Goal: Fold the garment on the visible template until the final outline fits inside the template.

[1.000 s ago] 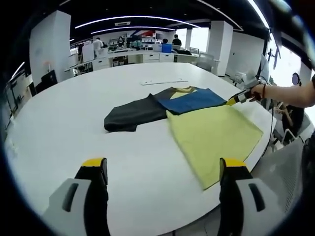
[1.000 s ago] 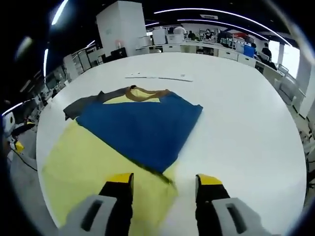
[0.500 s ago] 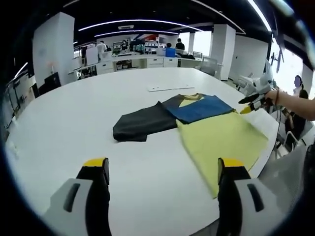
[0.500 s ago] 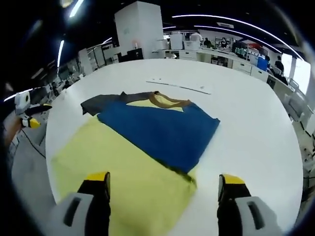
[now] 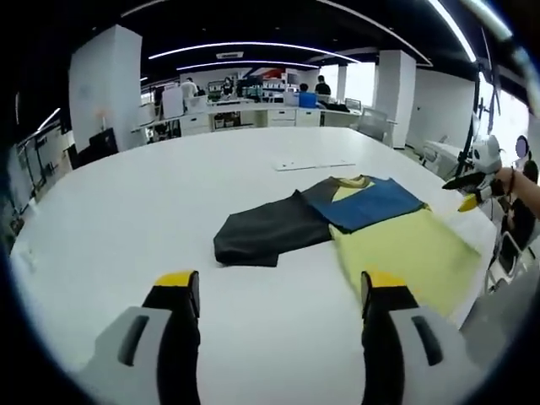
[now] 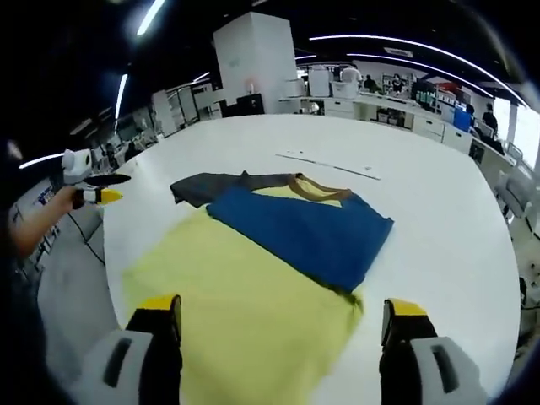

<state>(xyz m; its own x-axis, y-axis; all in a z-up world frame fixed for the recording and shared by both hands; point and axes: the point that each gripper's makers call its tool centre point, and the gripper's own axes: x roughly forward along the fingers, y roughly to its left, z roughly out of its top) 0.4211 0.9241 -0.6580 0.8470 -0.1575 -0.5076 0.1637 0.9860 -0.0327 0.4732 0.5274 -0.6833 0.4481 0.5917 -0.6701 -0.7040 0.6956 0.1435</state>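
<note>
Open-plan office, big white table (image 5: 126, 211), desks (image 5: 253, 114), white pillars (image 6: 253, 63), ceiling strip lights (image 5: 245, 46)

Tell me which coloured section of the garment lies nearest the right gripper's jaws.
The yellow section: it spreads right up between the right gripper jaws, while the blue section and dark grey sleeve lie beyond it.

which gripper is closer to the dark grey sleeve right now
Left. The left gripper faces the dark grey sleeve across bare table. The right gripper sits over the yellow template, with the blue fold between it and that sleeve.
</note>
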